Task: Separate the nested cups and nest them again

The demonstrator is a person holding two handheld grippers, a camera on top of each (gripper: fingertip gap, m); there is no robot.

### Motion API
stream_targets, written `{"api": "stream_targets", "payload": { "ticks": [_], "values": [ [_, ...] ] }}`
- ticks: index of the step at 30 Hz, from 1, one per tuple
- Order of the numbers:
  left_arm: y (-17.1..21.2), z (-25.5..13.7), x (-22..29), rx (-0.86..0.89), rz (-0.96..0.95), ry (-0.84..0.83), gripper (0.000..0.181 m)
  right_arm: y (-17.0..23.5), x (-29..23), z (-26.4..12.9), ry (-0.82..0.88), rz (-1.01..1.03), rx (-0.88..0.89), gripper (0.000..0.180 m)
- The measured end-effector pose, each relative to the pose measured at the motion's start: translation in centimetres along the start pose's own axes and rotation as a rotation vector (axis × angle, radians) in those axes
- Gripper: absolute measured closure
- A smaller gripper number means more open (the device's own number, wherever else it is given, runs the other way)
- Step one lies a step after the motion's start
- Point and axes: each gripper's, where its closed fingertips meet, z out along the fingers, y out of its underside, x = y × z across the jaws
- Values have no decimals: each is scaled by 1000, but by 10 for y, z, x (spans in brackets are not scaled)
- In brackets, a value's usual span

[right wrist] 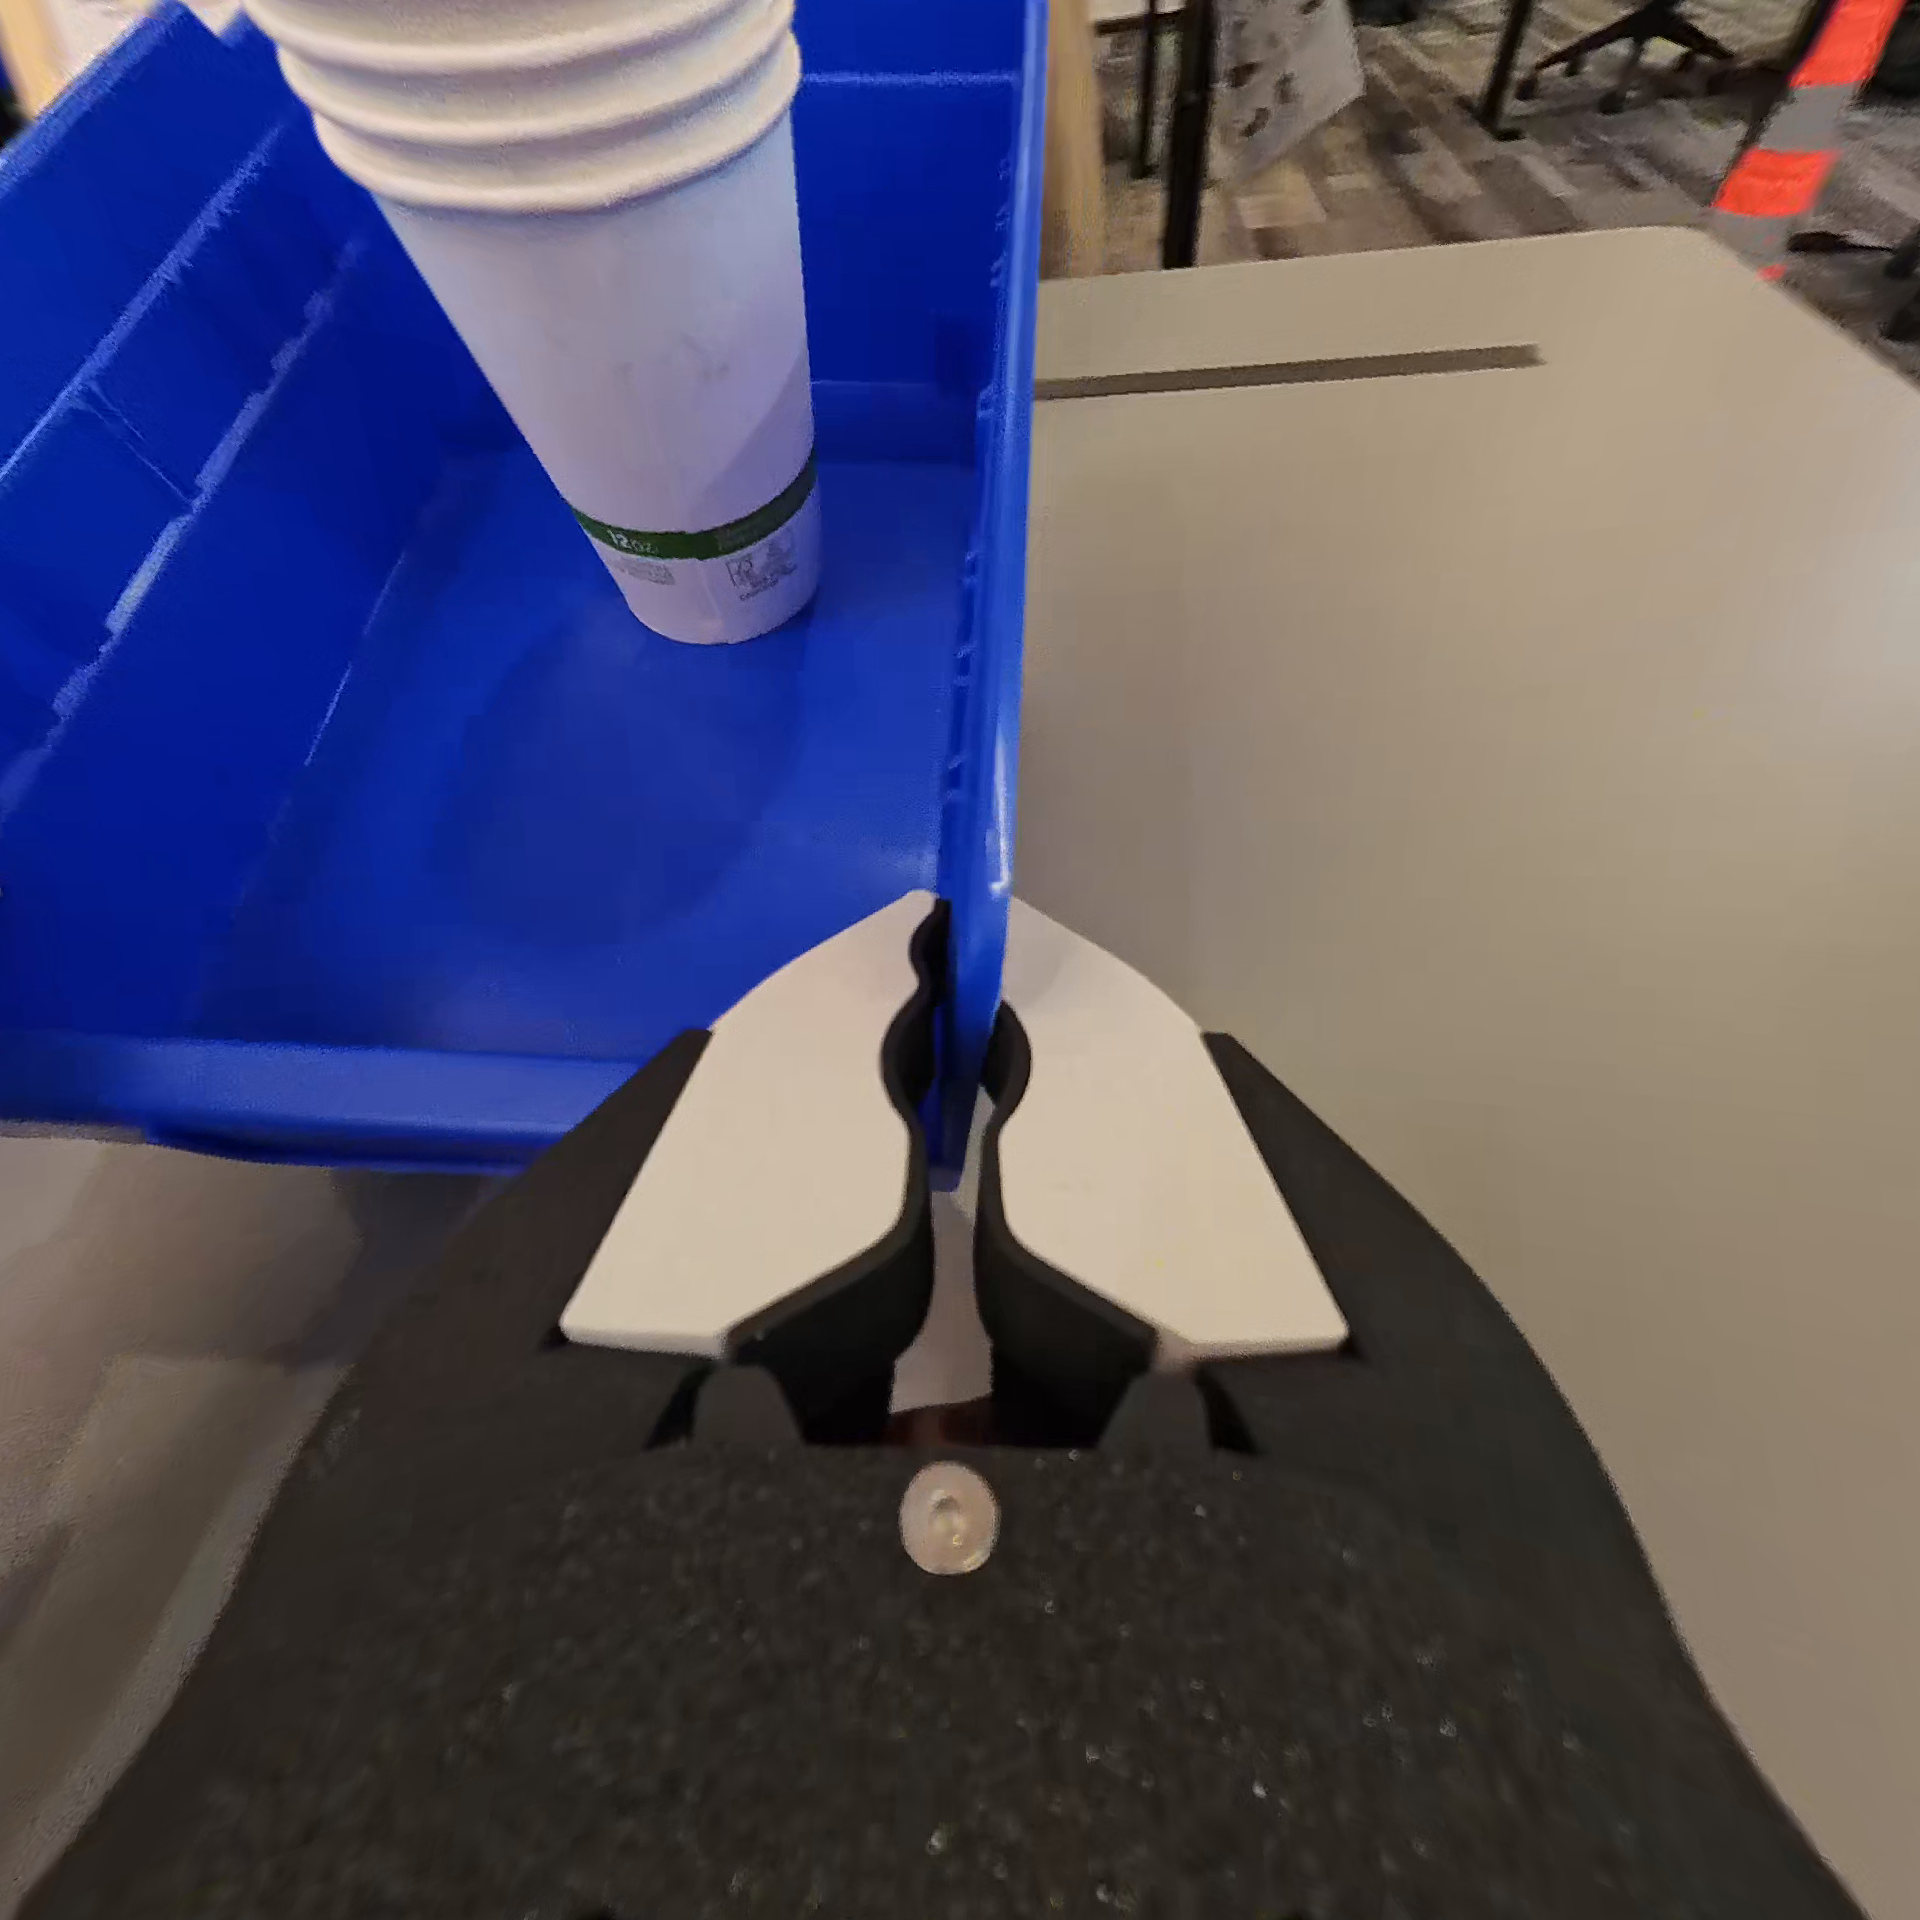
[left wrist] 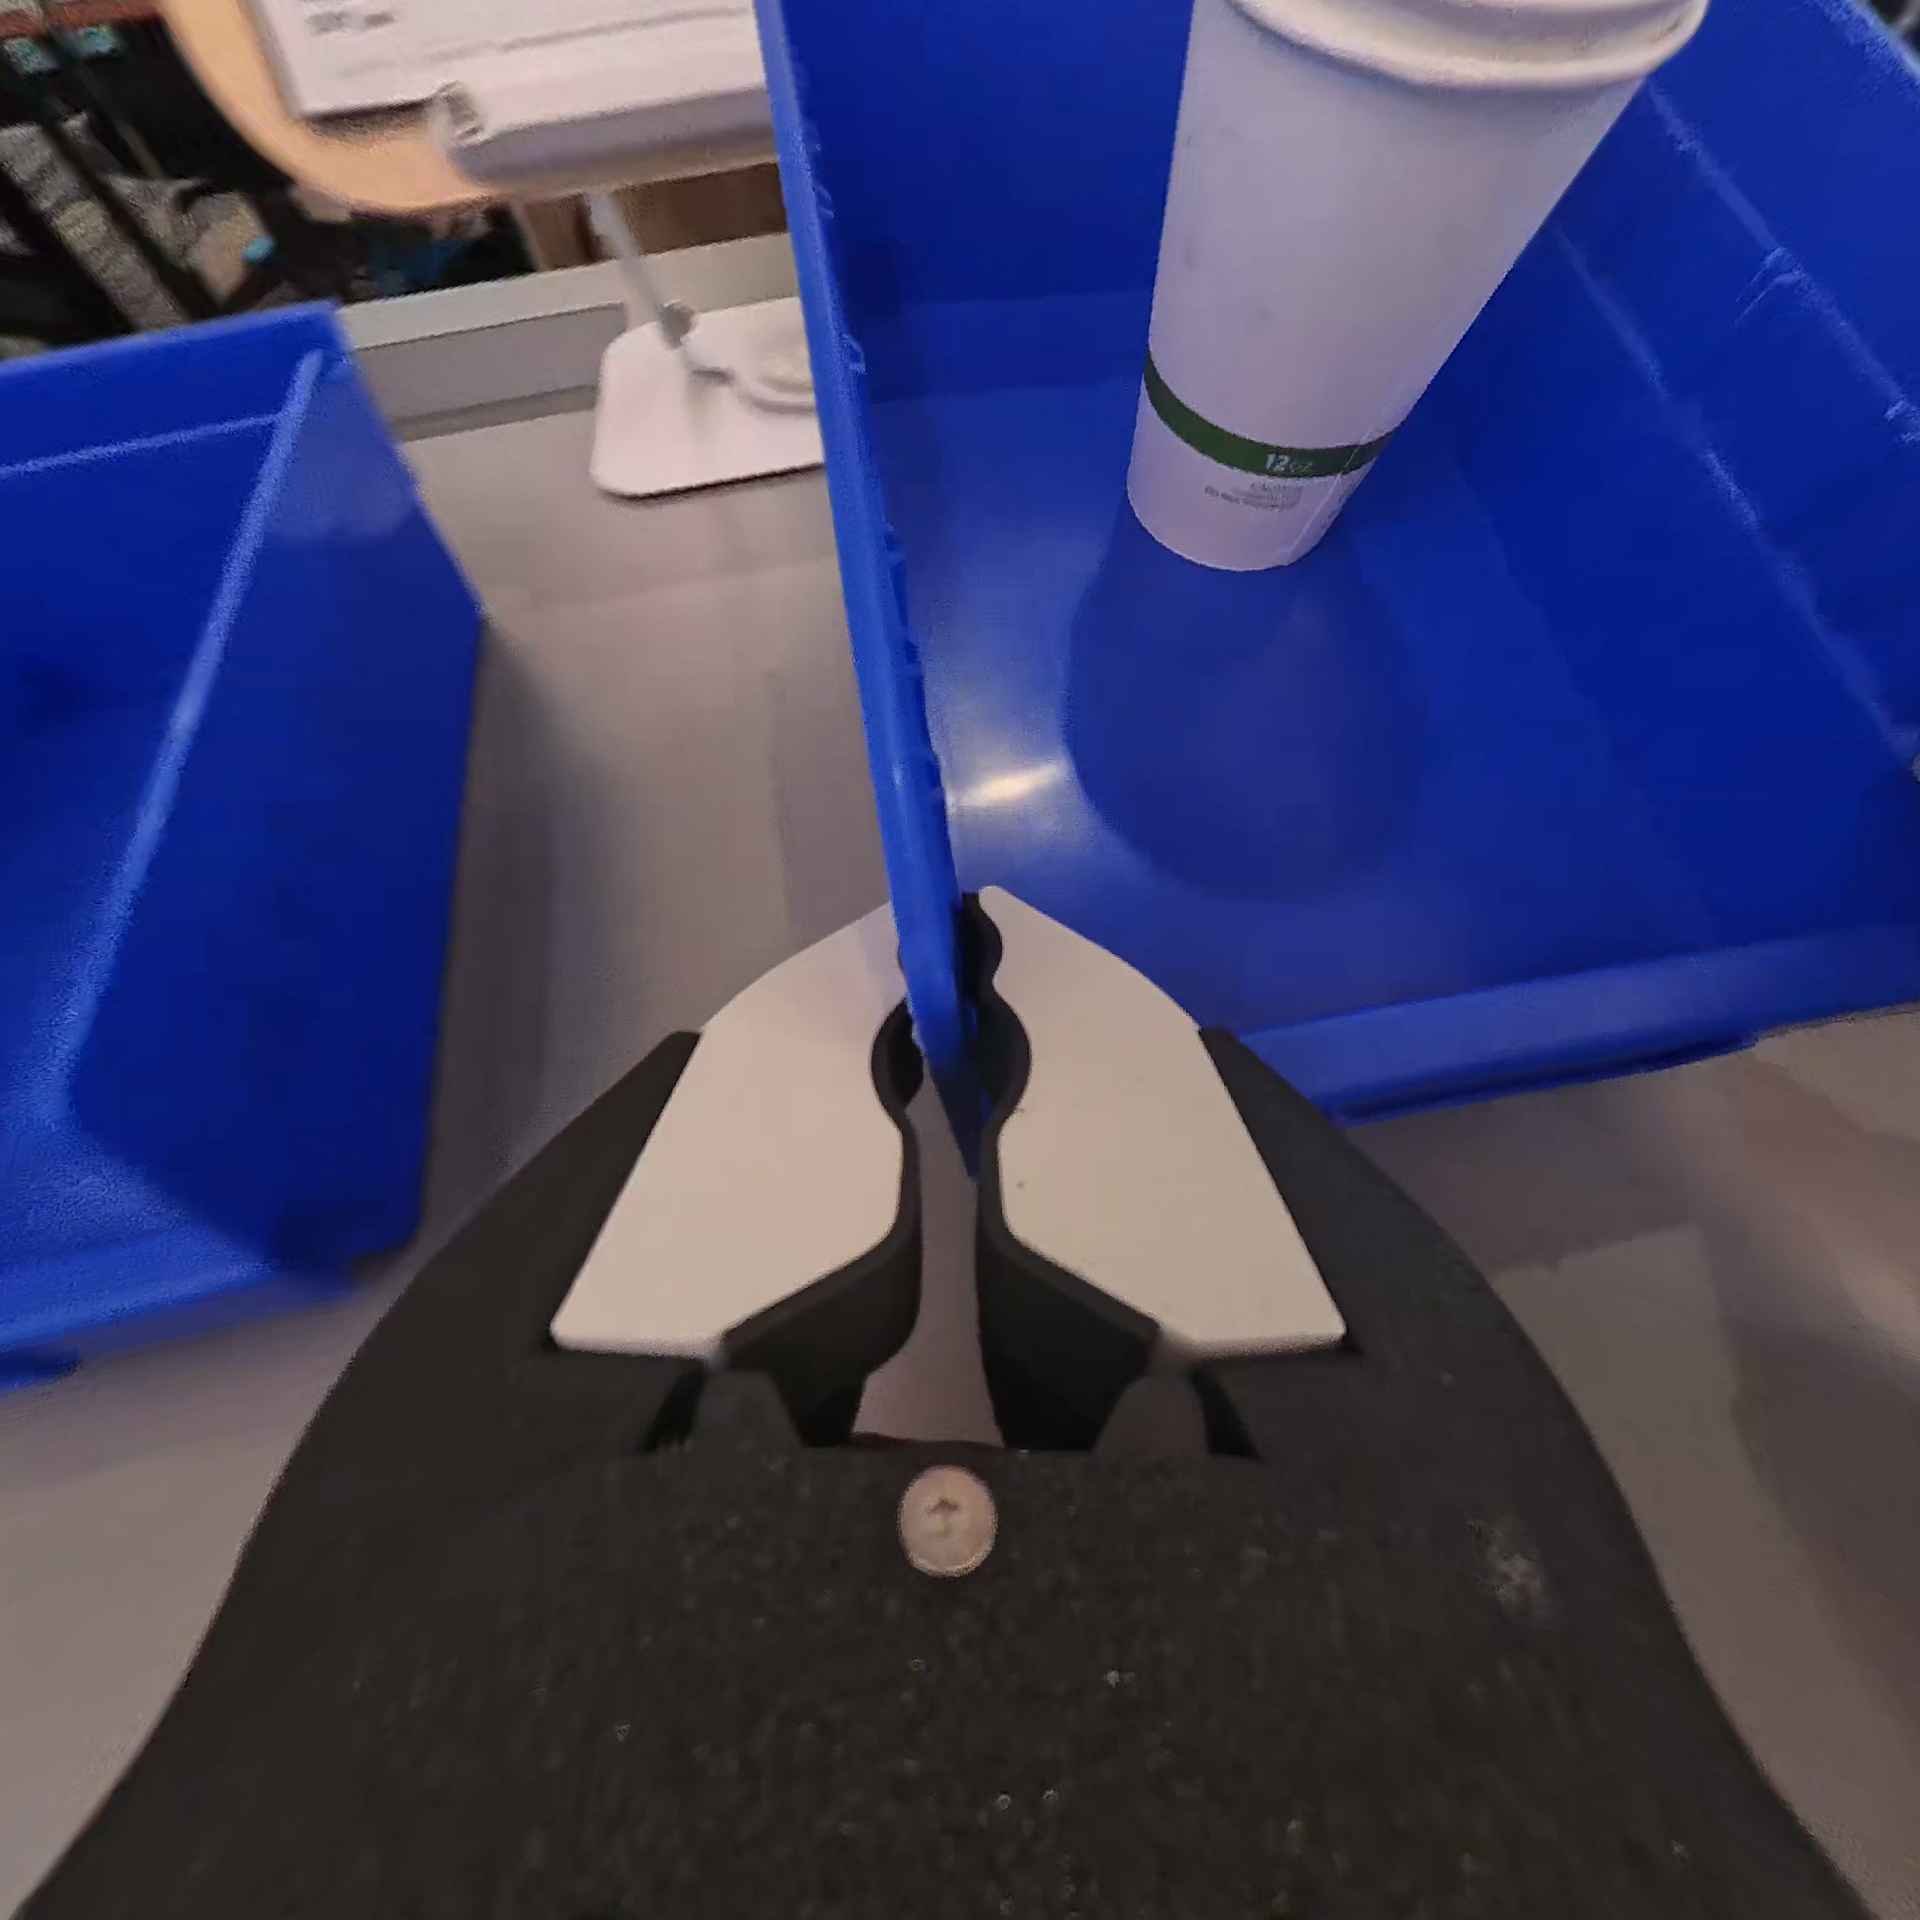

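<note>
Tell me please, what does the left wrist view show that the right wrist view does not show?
Only the left wrist view shows a second blue bin and a white stand base on the table.

Only the right wrist view shows the dark slot in the grey table and the floor beyond.

Both show the blue bin holding the upright stack of nested cups, with a hand-held gripper clamped on a side wall: left, right.

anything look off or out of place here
The cup stack stands untouched in the blue bin, while the left hand-held gripper and right hand-held gripper each clamp a bin side wall. Nothing is spilled or visibly damaged.
</note>
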Motion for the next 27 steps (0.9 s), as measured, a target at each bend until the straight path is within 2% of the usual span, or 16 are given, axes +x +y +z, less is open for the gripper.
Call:
{"api": "stream_targets", "payload": {
  "ticks": [8, 15, 16, 17, 18, 22, 24, 27],
  "values": [
    [50, -24, -84, -88, -123, -120, 177, 17, -90, 20, -154, -100, -82, 177],
    [55, -22, -94, -83, -183, -65, 171, 15, -99, 27, -200, -108, -91, 174],
    [56, -23, -92, -79, -185, -52, 161, 13, -97, 26, -201, -114, -81, 169],
    [56, -27, -92, -73, -189, -41, 143, 11, -94, 23, -196, -113, -72, 158],
    [57, -34, -91, -64, -188, -25, 134, 10, -92, 19, -207, -114, -68, 154],
    [50, -95, -108, 27, -212, 19, 131, 7, -85, -22, -278, -164, 5, 147],
    [47, -125, -142, 87, -202, -46, 132, 11, -85, -46, -322, -214, 57, 148],
    [53, -142, -231, 89, -173, -254, 131, 29, -94, -69, -388, -288, 63, 152]
  ]
}}
